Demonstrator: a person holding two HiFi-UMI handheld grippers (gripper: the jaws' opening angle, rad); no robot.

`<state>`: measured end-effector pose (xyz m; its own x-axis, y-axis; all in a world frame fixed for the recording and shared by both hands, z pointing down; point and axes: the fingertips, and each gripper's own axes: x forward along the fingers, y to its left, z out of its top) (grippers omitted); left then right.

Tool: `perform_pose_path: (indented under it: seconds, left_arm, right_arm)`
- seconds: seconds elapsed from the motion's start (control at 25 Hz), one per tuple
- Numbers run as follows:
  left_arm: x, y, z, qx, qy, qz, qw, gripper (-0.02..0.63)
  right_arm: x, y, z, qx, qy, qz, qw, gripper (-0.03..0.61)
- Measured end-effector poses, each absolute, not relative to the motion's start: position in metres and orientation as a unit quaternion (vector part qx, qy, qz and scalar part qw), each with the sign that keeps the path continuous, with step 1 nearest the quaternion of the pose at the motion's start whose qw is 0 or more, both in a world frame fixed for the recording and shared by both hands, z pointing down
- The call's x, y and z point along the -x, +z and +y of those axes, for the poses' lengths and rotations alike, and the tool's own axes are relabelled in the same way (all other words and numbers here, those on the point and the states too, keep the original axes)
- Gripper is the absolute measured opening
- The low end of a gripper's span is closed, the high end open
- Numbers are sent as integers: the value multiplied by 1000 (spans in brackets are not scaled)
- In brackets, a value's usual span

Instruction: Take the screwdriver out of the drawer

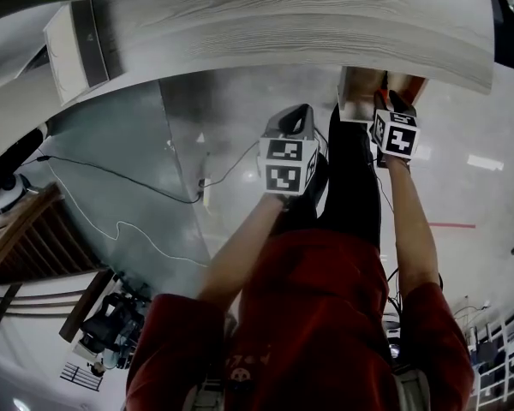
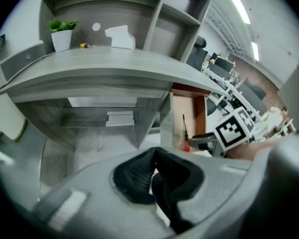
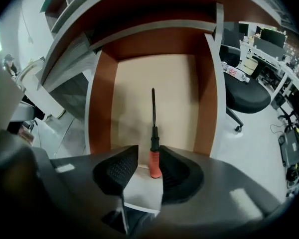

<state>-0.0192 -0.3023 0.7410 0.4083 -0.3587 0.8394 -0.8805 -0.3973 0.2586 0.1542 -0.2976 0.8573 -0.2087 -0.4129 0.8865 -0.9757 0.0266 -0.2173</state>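
Right gripper (image 3: 148, 154): jaws wide apart, nothing clamped. The red handle of the screwdriver (image 3: 153, 133) sits between the pads, close to the right one and clear of the left. The tool lies on the floor of the open drawer (image 3: 134, 83), long axis pointing straight away, handle nearest. Left gripper (image 2: 154, 158): jaws together, empty, off to the side. The right hand is nearer.

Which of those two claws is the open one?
The right gripper: its jaws stand apart, with the red handle of the screwdriver between them. On the left gripper the jaws are together.
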Motion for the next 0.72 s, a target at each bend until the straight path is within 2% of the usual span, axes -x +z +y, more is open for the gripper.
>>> perform_pose_path:
  seconds: [0.44,0.72]
  left_arm:
    - [20,768,-307,-738,370,-413,385,-2]
    - [24,770,-312,-734,370,-418,387,-2]
  right_arm:
    - [-158,904,-297,-504,471,-619,376,127]
    - [-161,910,-296,-507,468,-601,403,109]
